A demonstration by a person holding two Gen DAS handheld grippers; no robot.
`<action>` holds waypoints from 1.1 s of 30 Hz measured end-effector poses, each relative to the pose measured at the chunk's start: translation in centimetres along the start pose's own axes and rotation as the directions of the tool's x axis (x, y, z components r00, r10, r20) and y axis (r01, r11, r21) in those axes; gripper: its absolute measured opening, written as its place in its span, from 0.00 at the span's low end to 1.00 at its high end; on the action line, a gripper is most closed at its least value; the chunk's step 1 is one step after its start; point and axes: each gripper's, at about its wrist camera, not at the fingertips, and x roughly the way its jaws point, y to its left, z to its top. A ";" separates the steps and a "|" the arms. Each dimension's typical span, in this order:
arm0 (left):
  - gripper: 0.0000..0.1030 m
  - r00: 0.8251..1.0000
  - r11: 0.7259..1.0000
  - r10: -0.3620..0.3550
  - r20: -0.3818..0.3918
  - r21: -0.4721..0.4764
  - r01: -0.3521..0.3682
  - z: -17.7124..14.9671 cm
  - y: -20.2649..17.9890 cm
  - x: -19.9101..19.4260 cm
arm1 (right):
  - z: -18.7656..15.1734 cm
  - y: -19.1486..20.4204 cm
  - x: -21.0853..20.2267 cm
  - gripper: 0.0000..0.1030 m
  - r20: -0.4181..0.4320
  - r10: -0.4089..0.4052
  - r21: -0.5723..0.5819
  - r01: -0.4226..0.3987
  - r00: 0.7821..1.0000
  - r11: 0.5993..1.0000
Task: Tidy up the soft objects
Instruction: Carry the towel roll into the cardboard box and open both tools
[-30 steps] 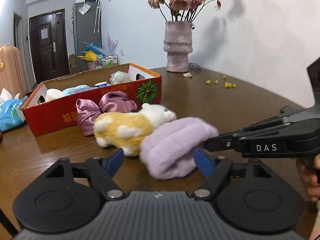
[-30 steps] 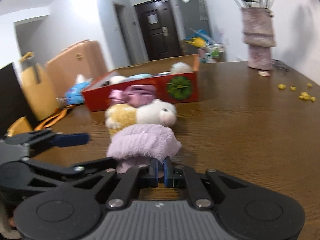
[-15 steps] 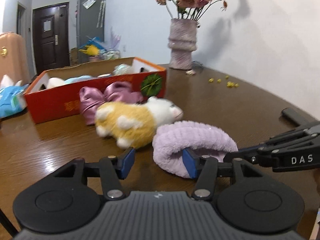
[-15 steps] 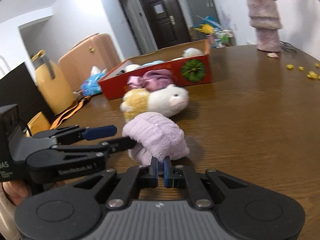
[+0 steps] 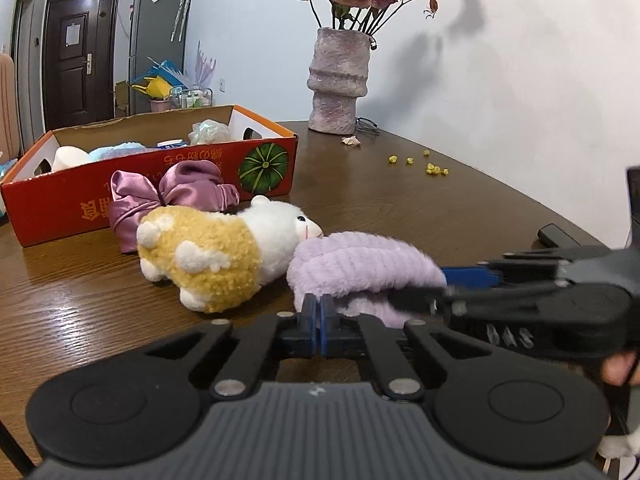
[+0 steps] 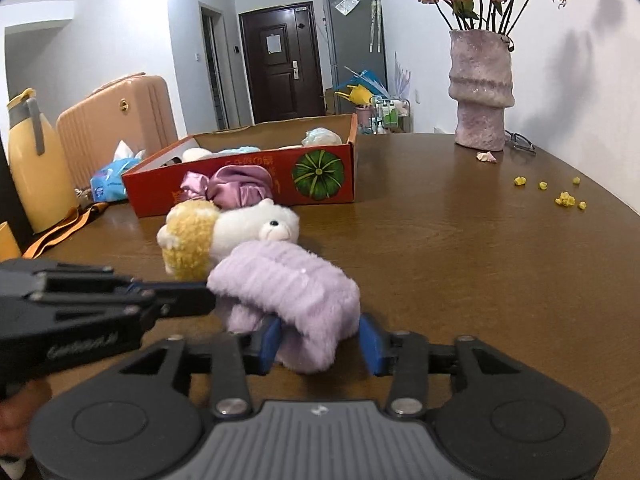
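A lilac fluffy band (image 5: 360,264) lies on the wooden table (image 5: 400,208), just in front of a yellow-and-white plush hamster (image 5: 212,256). My left gripper (image 5: 319,312) is shut on the band's near edge. In the right wrist view it reaches in from the left (image 6: 204,294) to the band (image 6: 288,288). My right gripper (image 6: 319,342) is opening; the band's end lies between its blue pads (image 6: 370,344), which do not press it. From the left wrist view the right gripper (image 5: 440,290) comes in from the right. A purple satin scrunchie (image 5: 176,196) rests behind the hamster.
A red cardboard box (image 5: 72,204) holding several soft items stands behind the toys. A vase of dried roses (image 5: 338,84) is at the back by the wall, with yellow crumbs (image 5: 432,168) nearby. A yellow jug (image 6: 36,168) and a suitcase (image 6: 116,120) stand at left.
My left gripper went from wide open around the band to shut on its edge. My right gripper's jaws, shut on the band before, have parted.
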 end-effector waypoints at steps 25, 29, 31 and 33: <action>0.79 0.995 0.986 0.103 0.007 -0.134 -0.102 -3.7 1.5 -9.4 | -2.8 7.1 -2.8 0.09 -0.068 0.187 -0.147 -0.195 0.980 0.970; 0.78 0.991 0.988 0.121 -0.052 -0.095 -0.125 -4.8 1.5 -8.8 | -2.7 6.5 -2.8 0.09 -0.075 0.205 -0.088 -0.211 0.976 0.973; 0.75 0.986 0.984 0.156 -0.058 -0.079 -0.160 -5.3 1.5 -8.5 | -2.5 6.6 -2.8 0.09 -0.075 0.206 -0.096 -0.213 0.976 0.972; 0.71 0.983 0.980 0.181 -0.039 -0.074 -0.184 -5.5 1.7 -8.3 | -2.6 7.0 -2.8 0.09 -0.086 0.209 -0.121 -0.219 0.974 0.968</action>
